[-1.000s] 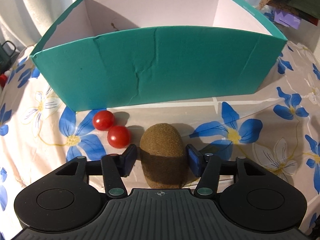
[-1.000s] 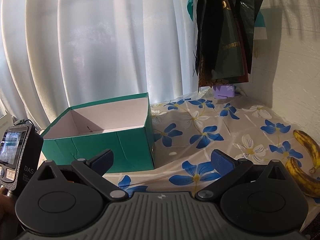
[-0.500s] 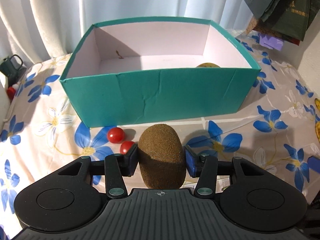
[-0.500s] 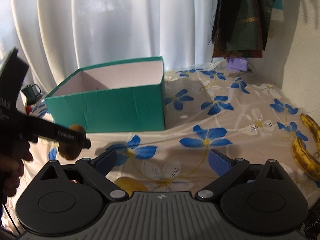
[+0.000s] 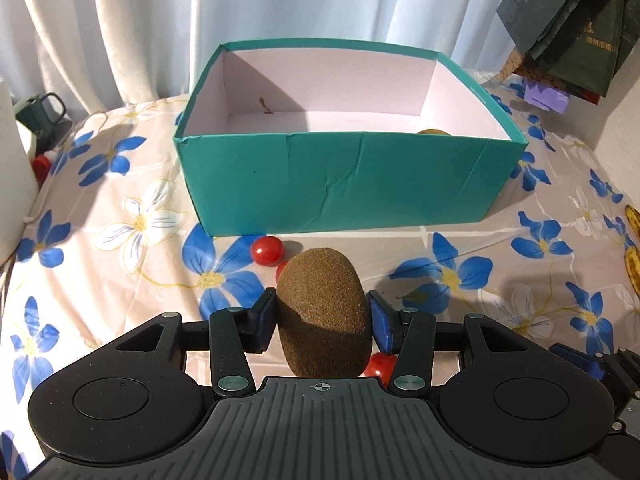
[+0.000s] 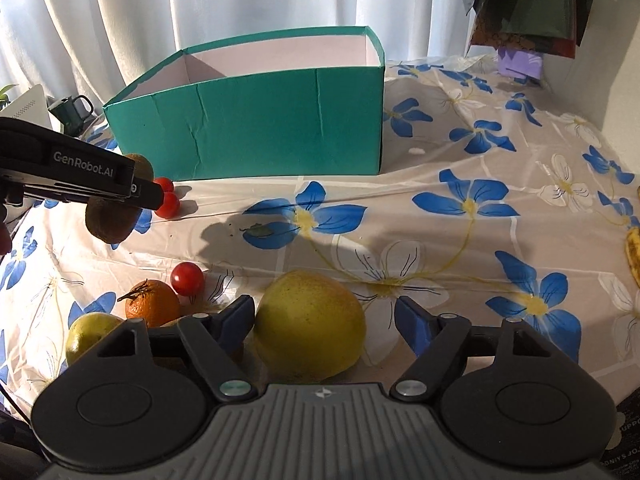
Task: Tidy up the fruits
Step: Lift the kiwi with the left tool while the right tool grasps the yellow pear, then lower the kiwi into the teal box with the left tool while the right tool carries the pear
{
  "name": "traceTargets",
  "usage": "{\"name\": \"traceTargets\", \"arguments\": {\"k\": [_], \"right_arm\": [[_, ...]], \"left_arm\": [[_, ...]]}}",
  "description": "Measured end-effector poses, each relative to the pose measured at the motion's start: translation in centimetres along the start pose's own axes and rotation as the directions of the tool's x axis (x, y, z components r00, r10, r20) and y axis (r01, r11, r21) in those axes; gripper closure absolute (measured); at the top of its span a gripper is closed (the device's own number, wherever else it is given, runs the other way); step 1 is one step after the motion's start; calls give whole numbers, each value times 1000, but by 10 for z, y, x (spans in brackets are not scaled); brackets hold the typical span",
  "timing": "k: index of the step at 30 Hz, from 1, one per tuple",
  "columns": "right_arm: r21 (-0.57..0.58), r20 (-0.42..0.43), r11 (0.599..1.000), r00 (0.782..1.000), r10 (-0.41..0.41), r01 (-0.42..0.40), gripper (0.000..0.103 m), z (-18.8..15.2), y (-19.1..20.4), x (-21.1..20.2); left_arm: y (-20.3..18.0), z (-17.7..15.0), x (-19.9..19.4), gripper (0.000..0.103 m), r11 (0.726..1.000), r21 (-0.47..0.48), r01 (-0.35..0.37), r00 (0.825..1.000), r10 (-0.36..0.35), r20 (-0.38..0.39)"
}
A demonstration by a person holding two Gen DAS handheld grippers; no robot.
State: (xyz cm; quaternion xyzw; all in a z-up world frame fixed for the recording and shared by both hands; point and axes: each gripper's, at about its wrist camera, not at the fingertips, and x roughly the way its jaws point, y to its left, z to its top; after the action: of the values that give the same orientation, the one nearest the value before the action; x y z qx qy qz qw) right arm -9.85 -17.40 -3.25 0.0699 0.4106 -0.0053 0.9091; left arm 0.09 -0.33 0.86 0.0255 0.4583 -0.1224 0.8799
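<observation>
Now | left tool (image 5: 322,314) clamps kiwi (image 5: 323,312), reads "GenRobot.AI" | right tool (image 6: 326,322) closing around pear (image 6: 310,324)

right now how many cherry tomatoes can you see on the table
3. Two sit together on the cloth just in front of the green box, beside the kiwi held in the left gripper. One lies nearer, by the orange. More may be hidden.
</observation>
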Motion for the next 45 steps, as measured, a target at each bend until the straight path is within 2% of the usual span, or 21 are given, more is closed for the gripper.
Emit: {"name": "traceTargets", "arguments": {"k": [4,7,16,26,33,39,45], "right_arm": [[-5,-16,1000,1000,9,-9,30,-1,5,7],[-1,-39,1000,999,11,-11,38,-2,7,14],[-16,-57,1000,998,-6,5,38,-3,10,25],[4,-15,1000,1000,-26,26,39,-1,4,14],[39,43,999,999,-26,25,39,8,-6,-3],[56,98,998,995,-27,22,39,19,-10,-14],[70,124,997,992,-33,24,39,26,-13,-17]], "left_arm": [[4,-2,-3,51,1000,-7,-3,1000,3,1],[7,-4,-5,51,1000,-10,-7,1000,7,0],[6,-4,-5,51,1000,-8,-10,1000,10,-4],[4,4,-7,51,1000,9,-18,1000,18,8],[2,33,-13,51,997,39,-62,996,60,63],[2,68,-12,51,992,55,-117,985,108,133],[3,95,7,51,988,52,-145,981,137,136]]}}
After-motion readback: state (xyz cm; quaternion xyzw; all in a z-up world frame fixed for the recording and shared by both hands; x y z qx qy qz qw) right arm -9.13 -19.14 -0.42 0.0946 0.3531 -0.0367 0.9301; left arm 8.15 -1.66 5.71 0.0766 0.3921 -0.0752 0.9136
